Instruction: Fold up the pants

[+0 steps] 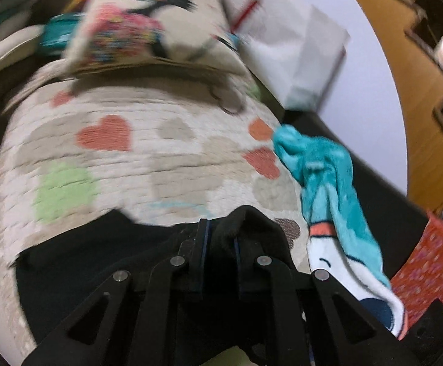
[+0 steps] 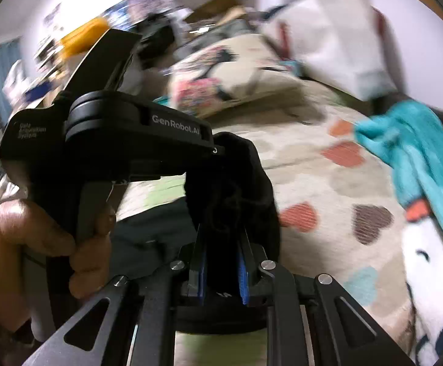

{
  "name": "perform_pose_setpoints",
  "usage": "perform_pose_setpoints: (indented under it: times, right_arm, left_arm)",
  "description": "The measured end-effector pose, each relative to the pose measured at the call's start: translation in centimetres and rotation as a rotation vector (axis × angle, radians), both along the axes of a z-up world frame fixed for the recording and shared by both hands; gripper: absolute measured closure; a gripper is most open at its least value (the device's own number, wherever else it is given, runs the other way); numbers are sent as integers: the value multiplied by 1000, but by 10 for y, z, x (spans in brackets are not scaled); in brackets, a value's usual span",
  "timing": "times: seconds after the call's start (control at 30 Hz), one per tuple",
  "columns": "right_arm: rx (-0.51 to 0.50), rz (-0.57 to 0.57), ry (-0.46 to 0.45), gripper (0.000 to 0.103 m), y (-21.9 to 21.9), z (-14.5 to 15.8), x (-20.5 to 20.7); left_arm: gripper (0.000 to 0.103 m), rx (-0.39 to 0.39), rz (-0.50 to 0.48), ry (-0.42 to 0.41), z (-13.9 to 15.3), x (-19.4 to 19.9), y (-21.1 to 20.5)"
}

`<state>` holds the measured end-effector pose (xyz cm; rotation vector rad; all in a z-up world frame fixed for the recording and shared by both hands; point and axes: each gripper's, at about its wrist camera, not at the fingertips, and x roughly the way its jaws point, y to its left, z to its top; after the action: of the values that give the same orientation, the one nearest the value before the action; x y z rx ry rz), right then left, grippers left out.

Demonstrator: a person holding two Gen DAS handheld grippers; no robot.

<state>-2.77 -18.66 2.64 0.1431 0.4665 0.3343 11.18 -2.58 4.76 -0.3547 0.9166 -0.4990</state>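
Observation:
The black pants (image 1: 99,253) lie over the near part of a cream bedspread (image 1: 148,158) with coloured hearts. My left gripper (image 1: 219,231) is shut on a bunched edge of the pants, held just above the bed. In the right wrist view my right gripper (image 2: 221,238) is shut on a raised bunch of the black pants (image 2: 236,183). The left gripper's body (image 2: 123,134), in a hand, sits close at the left of that view, touching the same bunch of cloth.
A teal and white garment (image 1: 328,183) lies along the bed's right side; it also shows in the right wrist view (image 2: 413,152). A patterned pillow (image 1: 136,27) and a white bag (image 1: 297,45) sit at the far end. A red patterned box (image 1: 425,271) stands at right.

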Motion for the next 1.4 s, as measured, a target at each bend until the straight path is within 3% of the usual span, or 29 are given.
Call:
perform_pose_setpoints:
  times: [0.13, 0.33, 0.47, 0.87, 1.1, 1.23, 1.33, 1.4]
  right_arm:
    - [-90, 124, 6, 85, 52, 0, -1]
    - [-245, 220, 45, 85, 124, -28, 5]
    - [-337, 252, 50, 85, 154, -48, 10]
    - [-442, 282, 30, 85, 194, -47, -5]
    - [-448, 284, 50, 84, 210, -48, 1]
    - [-432, 315, 79, 76, 213, -56, 5]
    - [-388, 345, 97, 67, 208, -61, 6]
    - [-346, 363, 101, 63, 204, -61, 4]
  left_arm:
    - [91, -79, 112, 28, -13, -12, 63]
    - [91, -177, 251, 102, -51, -26, 134]
    - [91, -227, 305, 131, -67, -30, 158]
    - [91, -330, 402, 201, -87, -37, 194]
    - [91, -298, 453, 249, -100, -29, 206]
    - [89, -198, 494, 323, -115, -24, 210]
    - [89, -64, 545, 339, -118, -21, 214]
    - [89, -22, 567, 354, -123, -19, 218]
